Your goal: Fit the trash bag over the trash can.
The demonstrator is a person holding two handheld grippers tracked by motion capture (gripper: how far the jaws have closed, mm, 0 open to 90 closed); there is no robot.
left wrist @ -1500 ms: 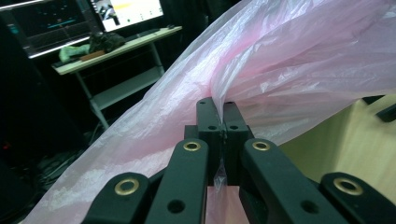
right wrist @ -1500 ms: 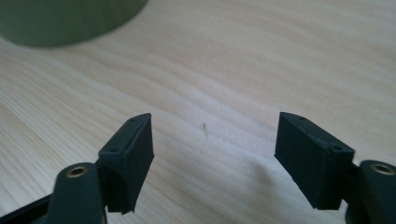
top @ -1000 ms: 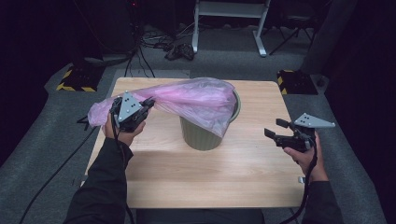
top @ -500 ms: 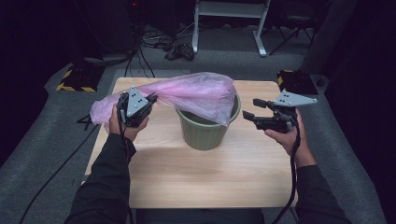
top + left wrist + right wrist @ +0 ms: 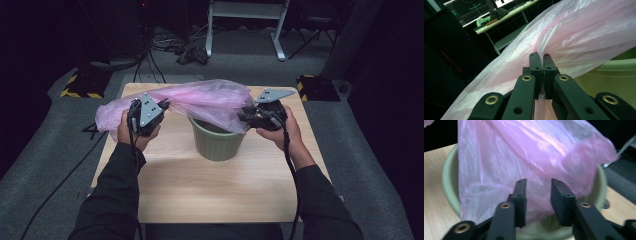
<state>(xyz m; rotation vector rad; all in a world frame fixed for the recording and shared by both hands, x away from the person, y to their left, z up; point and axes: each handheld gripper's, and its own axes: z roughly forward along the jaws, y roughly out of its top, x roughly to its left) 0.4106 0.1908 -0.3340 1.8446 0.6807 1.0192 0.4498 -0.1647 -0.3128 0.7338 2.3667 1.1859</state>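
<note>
left gripper (image 5: pixel 161 106) clamped on the pink bag (image 5: pixel 210 100) over the green bin (image 5: pixel 217 142) mid-desk; right gripper (image 5: pixel 537 195) jaws apart, just been closing, bag film between them.

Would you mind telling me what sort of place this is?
Probably a recording studio or lab: a wooden table on grey carpet, black surroundings, loose cables on the floor, and a monitor on a desk.

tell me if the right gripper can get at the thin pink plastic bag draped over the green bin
Probably yes. The right gripper is at the green bin's rim, its jaws apart and just closing toward the thin pink plastic bag, nothing between them and the film.
</note>
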